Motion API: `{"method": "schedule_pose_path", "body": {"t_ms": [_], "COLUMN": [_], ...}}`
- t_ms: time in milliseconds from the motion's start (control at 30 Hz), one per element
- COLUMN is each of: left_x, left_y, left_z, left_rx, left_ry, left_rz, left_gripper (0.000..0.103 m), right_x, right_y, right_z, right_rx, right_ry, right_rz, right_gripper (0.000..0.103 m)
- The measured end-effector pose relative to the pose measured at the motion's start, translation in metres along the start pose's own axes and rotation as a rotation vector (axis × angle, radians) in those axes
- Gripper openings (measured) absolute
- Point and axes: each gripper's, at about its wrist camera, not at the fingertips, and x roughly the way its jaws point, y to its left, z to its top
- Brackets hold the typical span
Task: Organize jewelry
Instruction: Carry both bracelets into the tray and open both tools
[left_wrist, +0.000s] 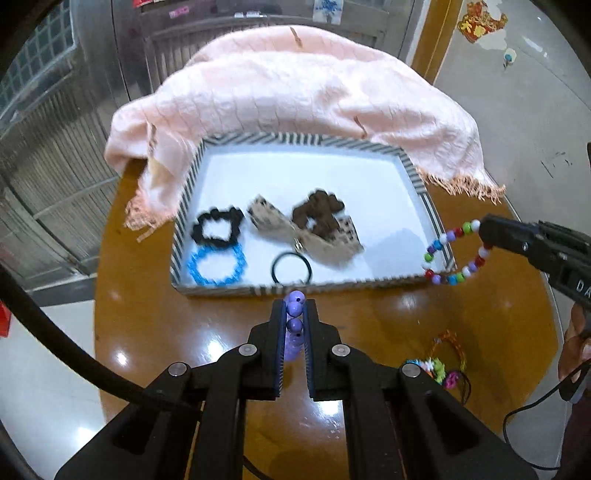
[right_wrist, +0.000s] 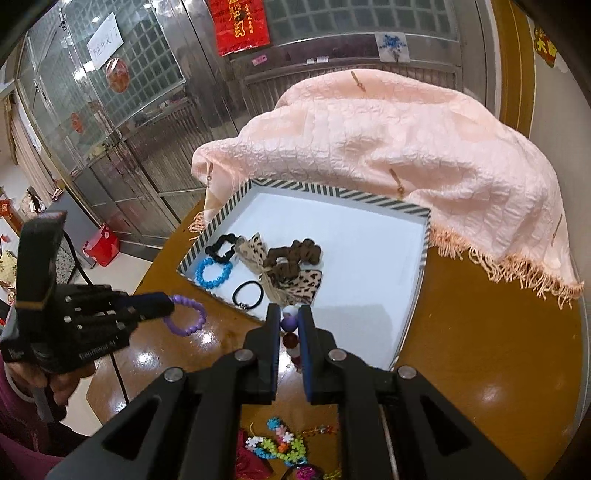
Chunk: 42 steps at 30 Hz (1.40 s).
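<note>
Jewelry is split three ways at this moment: several pieces already lie in the striped tray (left_wrist: 417, 173), a small heap waits on the wooden table (left_wrist: 369, 332), and one bracelet hangs from each gripper. The left gripper (left_wrist: 294, 306) is nearly closed, pinching the purple bead bracelet (left_wrist: 294, 314) just short of the tray's near wall; the right gripper (right_wrist: 290, 321) is likewise clamped on the multicoloured bead bracelet (left_wrist: 452, 254), which dangles over the tray's near right corner. Both holds catch only a few round beads between flat pads, so I judge either bracelet could roll out and drop onto the table or snag the tray rim, especially the multicoloured loop, whose low end sits at wall height. Both carried pieces could also meet the black hair tie (left_wrist: 291, 266) or leopard bow (left_wrist: 306, 232) near the front and tangle. The left wrist view alone shows the multicoloured loop whole; the right wrist view shows only a few of its beads, but it reveals the purple bracelet as a full ring and the remaining bright pieces (right_wrist: 280, 443) under the gripper far more plainly.
</note>
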Motion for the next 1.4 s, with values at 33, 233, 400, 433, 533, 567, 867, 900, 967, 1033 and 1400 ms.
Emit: {"method": "schedule_pose_path", "body": {"t_ms": [33,233,400,433,533,567,867,900,967,1033,1400], "left_x": [-0.002,-0.006,-0.002,0.0,0.006,0.009,0.03,0.035,0.044,0.057,0.137], "left_y": [0.002,0.002,0.002,0.002,0.002,0.002,-0.007,-0.008,-0.008,-0.006,0.041], "left_z": [0.004,0.028,0.053,0.057,0.069,0.073,0.108,0.114,0.121,0.13,0.135], "left_rx": [0.002,0.026,0.039,0.038,0.035,0.036,0.05,0.046,0.033,0.01,-0.088], "left_ry": [-0.006,-0.033,-0.041,-0.039,-0.034,-0.034,-0.03,-0.025,-0.012,0.003,0.11], "left_rz": [0.005,0.027,0.04,0.041,0.047,0.05,0.031,0.017,-0.01,-0.046,0.077], "left_gripper": [0.002,0.002,0.002,0.002,0.002,0.002,0.002,0.002,0.002,0.002,0.003], "right_x": [0.0,0.002,0.012,0.014,0.026,0.03,0.058,0.061,0.069,0.079,0.138], "right_y": [0.0,-0.003,-0.008,-0.009,-0.011,-0.012,-0.014,-0.015,-0.019,-0.026,-0.077], "right_z": [0.002,0.017,0.028,0.03,0.033,0.034,0.034,0.034,0.035,0.035,0.031], "right_rx": [-0.001,-0.014,-0.007,-0.006,-0.006,-0.005,0.009,0.011,0.018,0.024,0.108], "right_ry": [-0.001,-0.012,-0.008,-0.006,0.011,0.018,0.072,0.077,0.09,0.109,0.19], "right_rz": [-0.001,-0.009,-0.006,-0.004,0.004,0.006,0.06,0.067,0.081,0.076,-0.028], "right_gripper": [0.009,0.009,0.009,0.009,0.009,0.009,0.009,0.009,0.009,0.009,0.01]}}
